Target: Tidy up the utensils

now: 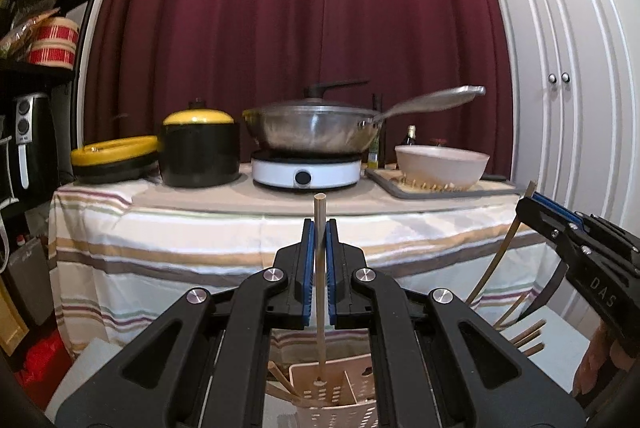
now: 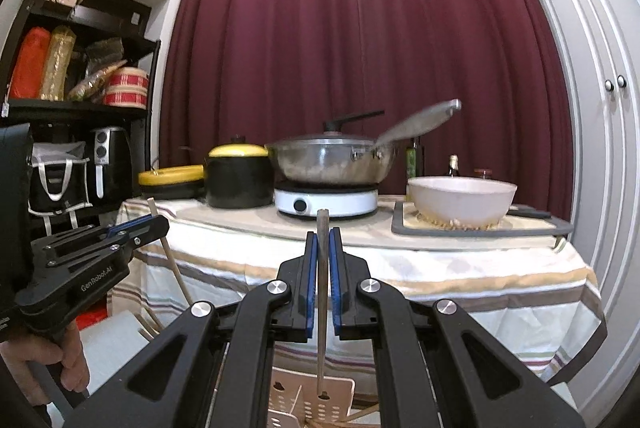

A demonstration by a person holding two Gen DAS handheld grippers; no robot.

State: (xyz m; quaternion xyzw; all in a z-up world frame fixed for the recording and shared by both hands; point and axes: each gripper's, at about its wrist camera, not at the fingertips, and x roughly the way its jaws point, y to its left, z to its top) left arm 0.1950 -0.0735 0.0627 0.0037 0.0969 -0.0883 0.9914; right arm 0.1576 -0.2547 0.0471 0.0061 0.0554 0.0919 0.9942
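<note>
From the left wrist, the left claw (image 1: 320,228) is squeezed shut on a pale wooden chopstick (image 1: 320,268). The stick stands almost straight up between the blue pads. Its top pokes out above the claw, and its bottom end hangs down right at the beige holder with holes (image 1: 340,388), low in the picture. More sticks (image 1: 280,384) lean at the holder's left side. Off to the right, the right claw (image 1: 532,205) shows from the side, and it grips a thin stick of its own. Other loose sticks (image 1: 528,338) lie below it on a white surface. Further back is a desk with a striped cloth (image 1: 160,248), with pots, a big pan and a white bowl on top.

From the right wrist, the right claw (image 2: 323,228) is also closed tight, on a darker chopstick (image 2: 322,288). This one stands upright too. Its lower tip sits just at a hole in the beige holder (image 2: 312,396) below. On the left, the left claw (image 2: 154,222) holds its pale stick, and a hand (image 2: 48,368) grips the handle underneath.

It looks like the step now is bringing one stick in each claw over to the holder. Both sticks seem close to it, but I cannot tell if the tips are inside yet. The next move likely needs each stick lined up over the holder's open top, lowered gently, and then each claw opened so the stick drops in and stays standing
</note>
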